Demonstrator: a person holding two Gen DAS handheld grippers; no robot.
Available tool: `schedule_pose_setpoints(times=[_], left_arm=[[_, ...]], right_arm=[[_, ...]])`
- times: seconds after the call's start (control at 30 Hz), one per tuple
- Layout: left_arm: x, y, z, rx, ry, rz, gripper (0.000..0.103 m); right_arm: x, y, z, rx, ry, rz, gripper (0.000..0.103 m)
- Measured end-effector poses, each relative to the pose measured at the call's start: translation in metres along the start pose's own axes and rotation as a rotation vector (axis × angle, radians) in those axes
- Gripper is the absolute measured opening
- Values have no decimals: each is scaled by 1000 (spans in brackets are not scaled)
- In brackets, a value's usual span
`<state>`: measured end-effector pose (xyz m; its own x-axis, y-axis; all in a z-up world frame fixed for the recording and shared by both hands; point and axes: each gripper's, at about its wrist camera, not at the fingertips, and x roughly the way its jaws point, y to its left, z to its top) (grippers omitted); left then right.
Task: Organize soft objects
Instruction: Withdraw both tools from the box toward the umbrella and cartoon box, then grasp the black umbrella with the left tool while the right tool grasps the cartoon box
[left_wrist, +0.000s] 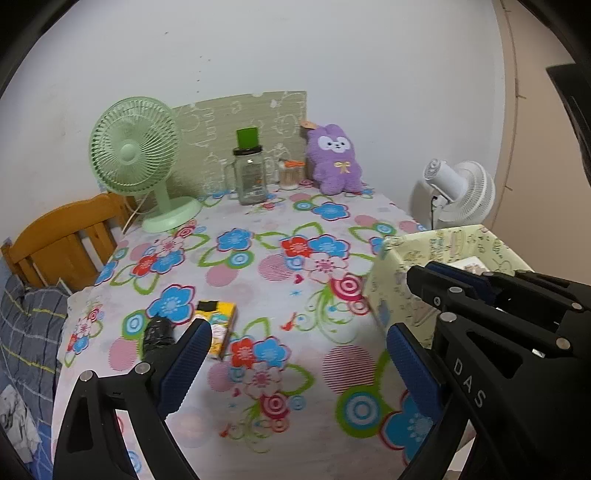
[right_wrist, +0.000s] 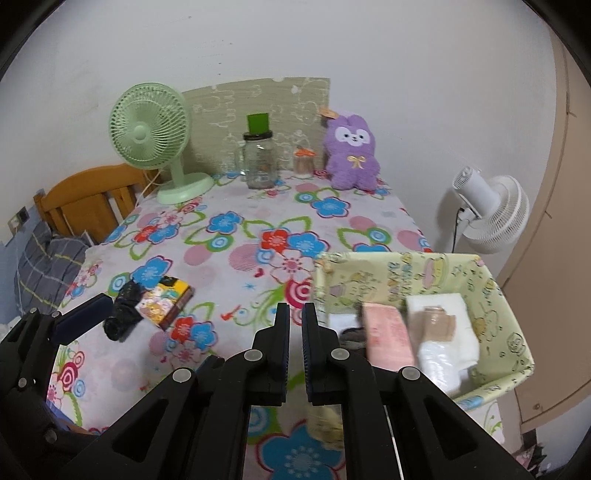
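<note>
Illumination is even, diffuse and shadow-free. Fisheye curvature bends edges; black vignette occupies all corners. Motion blur softens the fabric bin (right_wrist: 480, 280) at 3 o'clock.

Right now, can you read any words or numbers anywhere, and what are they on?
"DAS": white letters on the black arm of the left gripper.
Fabric bin: printed lettering, too blurred to read.
Yellow box: print too small to read.
Purple plush: paper tag, unreadable.
Glass jar: marks too small to read.
</note>
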<state>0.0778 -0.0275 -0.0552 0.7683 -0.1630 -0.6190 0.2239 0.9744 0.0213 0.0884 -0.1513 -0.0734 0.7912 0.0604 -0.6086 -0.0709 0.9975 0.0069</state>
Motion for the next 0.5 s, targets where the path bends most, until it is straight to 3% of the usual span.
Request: schedule_pose_setpoints(times=[0.03,0.07,0.13,0.5], left_arm=[[0,5,-1,-4,2,2,97],[0,8,-1,-6,3,4,97],[0,15,-3,-6,0,15,97],[5,59,-7,-54,4,64,98]], right_arm=[[0,3,0,-1,-5,2,26],[-1,7,0,-4,-19,8,45],[-4,18,0,-24,-52,8,57],[9,69,10,-86,-52,80,72]])
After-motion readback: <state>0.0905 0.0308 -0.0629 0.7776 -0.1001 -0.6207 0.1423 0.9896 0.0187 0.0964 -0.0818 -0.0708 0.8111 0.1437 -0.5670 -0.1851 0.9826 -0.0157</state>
